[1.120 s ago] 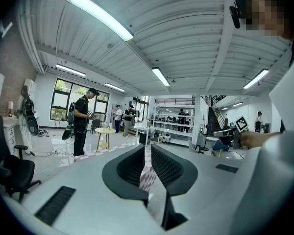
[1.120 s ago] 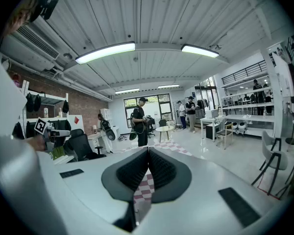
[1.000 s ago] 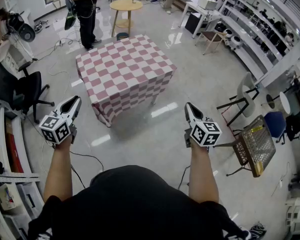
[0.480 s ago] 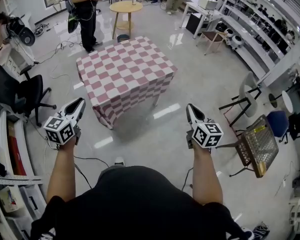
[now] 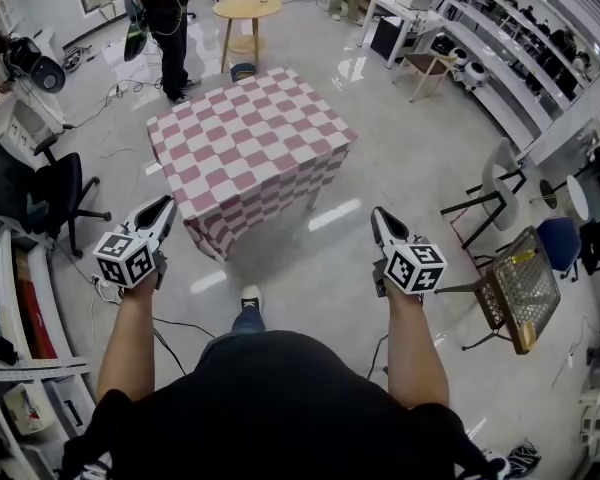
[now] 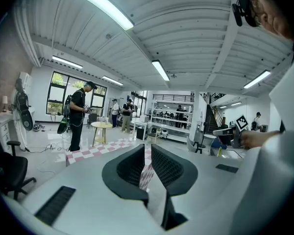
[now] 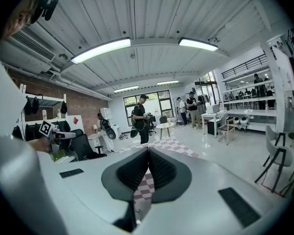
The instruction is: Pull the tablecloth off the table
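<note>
A wide workshop with a glossy pale floor (image 5: 320,268), seen from a head camera looking steeply down. White shelving (image 5: 500,58) runs along the right wall.

In the middle of the floor stands a square table (image 5: 311,200). A red-and-white checked tablecloth (image 5: 245,138) covers its whole top and hangs down the sides, so only a leg shows below the hem. The cloth lies flat and nothing touches it.

The wearer of the camera, in a black top (image 5: 270,398), fills the lower edge of the view, both bare forearms stretched forward. The table is well apart from them, ahead and slightly to the left.

A person in black clothes (image 5: 168,18) stands beyond the table at the upper left. Near that person is a small round wooden table (image 5: 246,8). A black office chair (image 5: 40,183) sits at the left edge, and a chair with a wire-mesh back (image 5: 520,286) at the right.

The left gripper (image 5: 166,204) points toward the table's near corner; in the left gripper view its dark ribbed pads stand a narrow slit apart, with nothing between them. The right gripper (image 5: 376,214) points at bare floor to the right of the table; its pads are pressed together and hold nothing.

A white-toed shoe (image 5: 250,296) shows between the forearms.
</note>
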Tool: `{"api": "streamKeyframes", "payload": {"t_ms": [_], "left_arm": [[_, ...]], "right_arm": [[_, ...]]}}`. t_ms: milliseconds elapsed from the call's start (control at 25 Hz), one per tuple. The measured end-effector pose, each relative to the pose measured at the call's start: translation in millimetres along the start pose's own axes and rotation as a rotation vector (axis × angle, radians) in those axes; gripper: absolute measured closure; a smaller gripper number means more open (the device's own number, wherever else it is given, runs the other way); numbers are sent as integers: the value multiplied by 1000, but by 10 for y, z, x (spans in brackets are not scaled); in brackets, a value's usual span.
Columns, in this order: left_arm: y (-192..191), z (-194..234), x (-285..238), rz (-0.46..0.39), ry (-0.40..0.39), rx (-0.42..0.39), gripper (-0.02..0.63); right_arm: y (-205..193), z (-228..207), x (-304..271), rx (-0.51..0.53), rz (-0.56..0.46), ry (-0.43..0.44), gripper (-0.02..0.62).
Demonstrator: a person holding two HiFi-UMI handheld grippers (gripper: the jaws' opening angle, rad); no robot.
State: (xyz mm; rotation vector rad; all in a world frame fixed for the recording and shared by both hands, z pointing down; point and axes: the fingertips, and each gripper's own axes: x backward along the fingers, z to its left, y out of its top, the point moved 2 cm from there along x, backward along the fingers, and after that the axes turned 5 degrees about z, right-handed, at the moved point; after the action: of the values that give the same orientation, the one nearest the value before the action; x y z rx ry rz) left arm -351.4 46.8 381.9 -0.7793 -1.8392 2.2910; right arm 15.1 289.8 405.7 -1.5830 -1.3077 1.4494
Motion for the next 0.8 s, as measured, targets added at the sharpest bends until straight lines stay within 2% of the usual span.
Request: {"api": "streamKeyframes", "payload": {"t_ms": [240, 800], "left_arm": [[60, 409, -493, 15, -11, 20, 552], [515, 1757, -1496, 25, -13, 45, 552]], "right_arm": [[158, -146, -610, -12, 12, -10, 565], [798, -292, -2091, -24, 38, -45, 565]]}}
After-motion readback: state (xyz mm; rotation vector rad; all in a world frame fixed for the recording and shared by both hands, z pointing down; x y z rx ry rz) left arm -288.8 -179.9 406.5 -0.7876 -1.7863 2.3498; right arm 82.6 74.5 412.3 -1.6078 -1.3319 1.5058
